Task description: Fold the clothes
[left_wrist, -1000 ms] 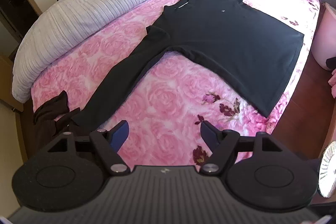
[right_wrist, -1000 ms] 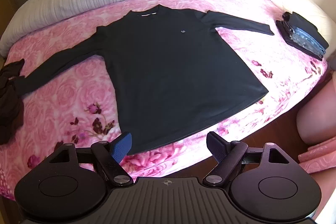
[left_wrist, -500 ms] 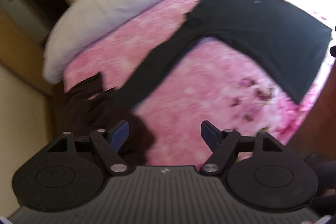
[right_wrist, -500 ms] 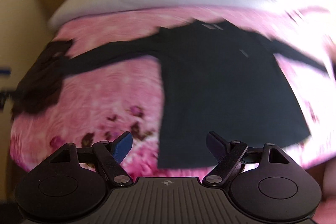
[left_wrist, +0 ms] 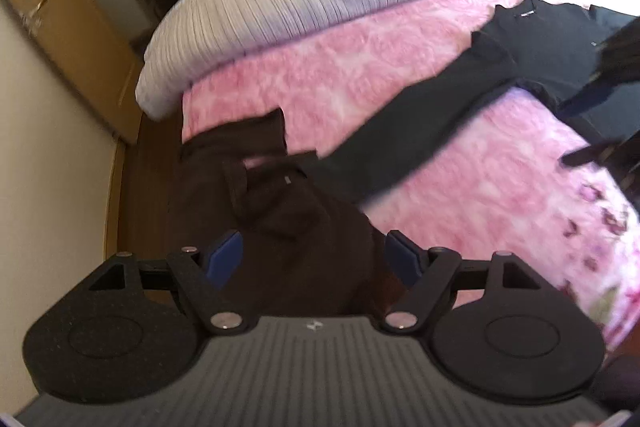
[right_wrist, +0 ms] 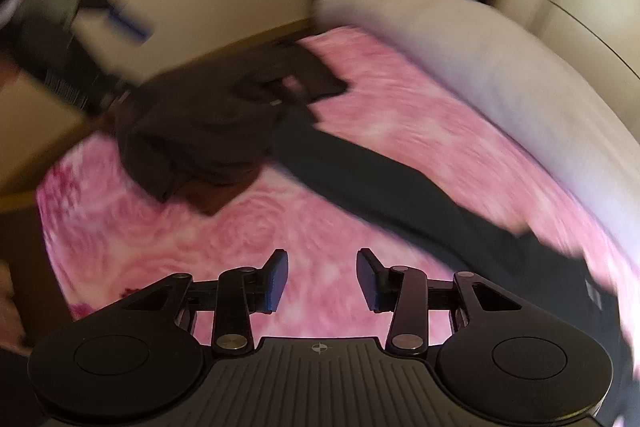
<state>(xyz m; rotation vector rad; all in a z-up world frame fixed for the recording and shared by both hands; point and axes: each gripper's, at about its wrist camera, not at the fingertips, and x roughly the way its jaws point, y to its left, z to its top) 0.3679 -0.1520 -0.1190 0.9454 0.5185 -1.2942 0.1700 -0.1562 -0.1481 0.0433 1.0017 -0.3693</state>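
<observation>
Swung toward 9 o'clock since a second ago: left gripper (left_wrist: 310, 259), fingers wide and empty, now over the crumpled brown garment (left_wrist: 280, 211) at the bed edge; right gripper (right_wrist: 322, 279), narrower, holding nothing. Black long-sleeve shirt (left_wrist: 552, 43) flat on the pink bedspread (left_wrist: 352, 67), sleeve toward 7 o'clock. Soft, light, limp probably; best taken at cuff or hem, with open room at 3 o'clock, bed edge close at 9.

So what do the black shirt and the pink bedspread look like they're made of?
Black shirt: probably a soft matte knit, cotton-like; it lies limp and flat without shine. Pink bedspread: seemingly plush fleece or velvety fabric with a rose pattern; blur leaves this uncertain.
</observation>
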